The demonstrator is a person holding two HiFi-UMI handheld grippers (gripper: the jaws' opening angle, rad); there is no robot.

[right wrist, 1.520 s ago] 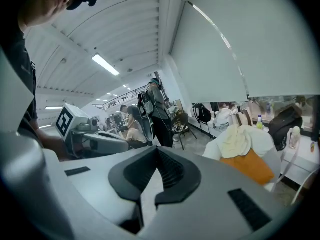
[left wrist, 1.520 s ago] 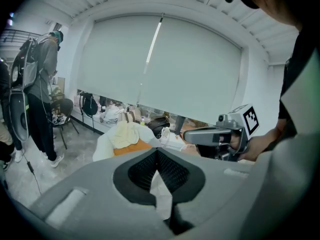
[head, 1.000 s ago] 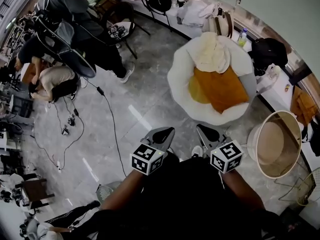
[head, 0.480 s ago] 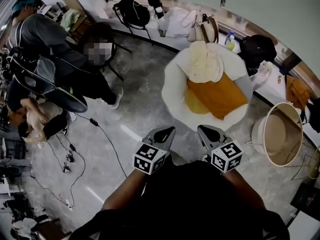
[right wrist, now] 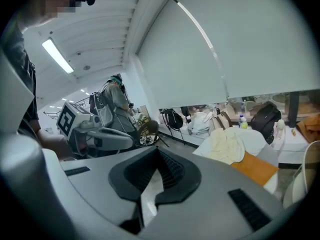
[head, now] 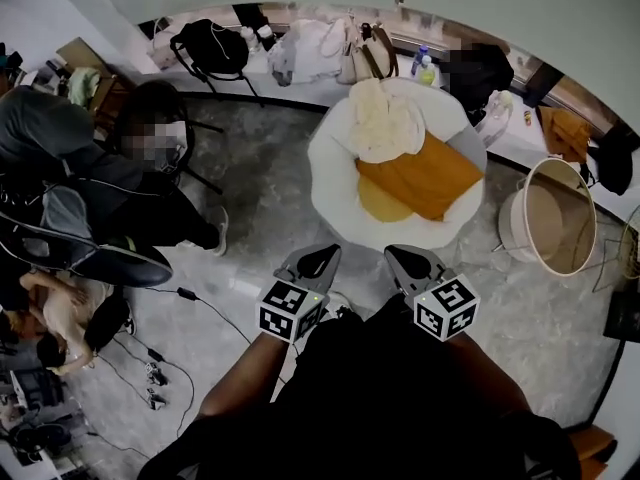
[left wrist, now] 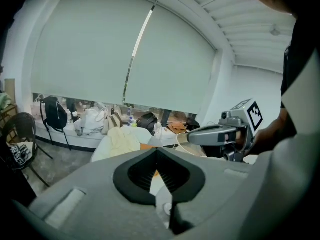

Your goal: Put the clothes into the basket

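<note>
A: What are the jaws doing, from where you stand?

B: The left gripper (head: 322, 260) has its jaws together with nothing between them. The right gripper (head: 403, 260) is the same, pressed closed on nothing. The person holds the two side by side and a little apart in front of their body, each with its marker cube nearest the holder, both pointing out and slightly down over the floor (head: 270, 238).

A: And the clothes?

B: They're on the white seat (head: 330, 173), just beyond the jaw tips. A cream cloth (head: 385, 123) is bunched at the seat's far edge. An orange cloth (head: 425, 176) is spread from the middle to the right edge, touching the cream one. Something yellow shows from under its near corner, but I can't tell whether it's a separate piece.

A: Where's the basket?

B: The basket (head: 527, 183) stands on the floor just beside the seat's right edge, mouth up. Neither gripper touches it, or the clothes.

A: Anything else around?

B: A ledge (head: 520, 140) runs along the far wall behind the seat, with a black backpack (head: 213, 46), pale bags and bottles on it. Off to the left there's a black chair (head: 160, 103), people sit or crouch low, and a cable (head: 215, 313) trails across the floor.
</note>
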